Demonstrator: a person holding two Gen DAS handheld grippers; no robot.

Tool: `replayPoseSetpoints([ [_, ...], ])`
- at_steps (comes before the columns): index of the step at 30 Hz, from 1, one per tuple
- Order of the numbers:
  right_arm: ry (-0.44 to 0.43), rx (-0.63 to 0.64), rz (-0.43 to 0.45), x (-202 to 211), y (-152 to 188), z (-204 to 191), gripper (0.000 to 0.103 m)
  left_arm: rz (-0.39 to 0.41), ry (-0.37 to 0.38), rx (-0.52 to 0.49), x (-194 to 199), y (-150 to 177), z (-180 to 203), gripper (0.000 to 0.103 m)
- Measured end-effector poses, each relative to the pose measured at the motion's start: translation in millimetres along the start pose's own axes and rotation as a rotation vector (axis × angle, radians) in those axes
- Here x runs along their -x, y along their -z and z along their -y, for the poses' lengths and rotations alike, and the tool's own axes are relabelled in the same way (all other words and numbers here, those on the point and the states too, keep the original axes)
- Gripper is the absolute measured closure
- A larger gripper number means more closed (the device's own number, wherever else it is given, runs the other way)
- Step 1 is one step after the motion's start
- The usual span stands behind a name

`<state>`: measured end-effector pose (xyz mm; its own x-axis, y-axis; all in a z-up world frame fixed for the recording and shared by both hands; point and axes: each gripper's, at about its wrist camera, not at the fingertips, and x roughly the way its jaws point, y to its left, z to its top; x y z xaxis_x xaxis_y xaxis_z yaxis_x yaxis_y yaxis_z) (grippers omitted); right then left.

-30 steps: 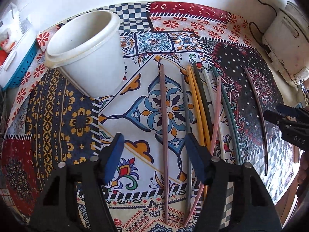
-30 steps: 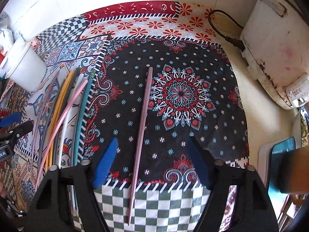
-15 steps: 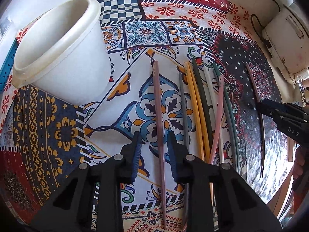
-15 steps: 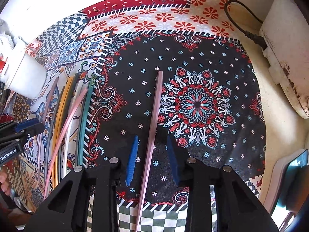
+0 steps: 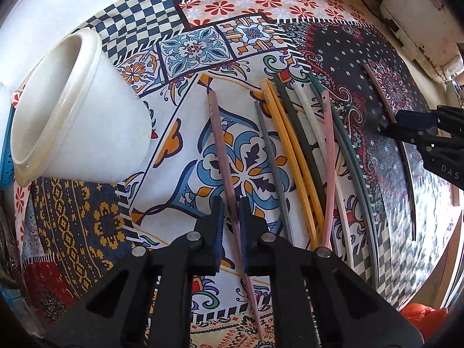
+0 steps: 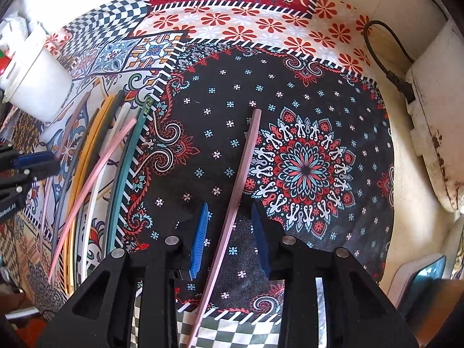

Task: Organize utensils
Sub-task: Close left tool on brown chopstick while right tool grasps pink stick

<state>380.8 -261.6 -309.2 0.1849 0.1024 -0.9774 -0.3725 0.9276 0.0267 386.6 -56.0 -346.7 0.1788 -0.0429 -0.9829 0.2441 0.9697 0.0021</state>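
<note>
Long thin coloured sticks lie on a patterned cloth. My left gripper (image 5: 231, 203) is shut on a mauve stick (image 5: 220, 145) that lies apart from the others. To its right lies a bundle of grey, yellow, dark green, white and pink sticks (image 5: 301, 156). A white bucket (image 5: 72, 110) stands at the left. My right gripper (image 6: 230, 206) is open, one finger on each side of another mauve stick (image 6: 243, 171) on the black patch, not touching it. The right gripper also shows in the left wrist view (image 5: 411, 124).
A white appliance (image 6: 429, 116) with a black cord (image 6: 382, 58) stands at the right edge. A blue basket (image 5: 5, 168) sits behind the bucket. The bundle of sticks (image 6: 98, 174) lies left of the right gripper. A tablet-like object (image 6: 420, 278) lies at the lower right.
Both grippers moved forward and down over their mauve sticks. The left jaws closed onto its stick. The right jaws narrowed around its stick but stay apart.
</note>
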Motion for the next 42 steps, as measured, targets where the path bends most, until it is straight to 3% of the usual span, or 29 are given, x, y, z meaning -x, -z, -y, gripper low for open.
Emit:
replayPoseSetpoints([
  [4,0.0,0.028,-0.008,-0.8,-1.8,-1.6,0.095,-0.018,0.024,-0.007,-3.2,-9.2,1.2,0.098],
  [15,-0.077,0.02,-0.01,10.8,-1.6,0.7,0.097,0.01,0.076,0.055,15.6,13.1,-7.2,0.099],
  [26,-0.133,-0.032,0.091,58.3,11.4,-2.8,0.097,0.176,0.081,0.131,80.3,38.9,-17.2,0.099],
  [42,-0.202,0.041,0.262,124.6,3.9,-27.6,0.098,0.412,0.072,0.264,164.1,64.2,-46.1,0.099],
])
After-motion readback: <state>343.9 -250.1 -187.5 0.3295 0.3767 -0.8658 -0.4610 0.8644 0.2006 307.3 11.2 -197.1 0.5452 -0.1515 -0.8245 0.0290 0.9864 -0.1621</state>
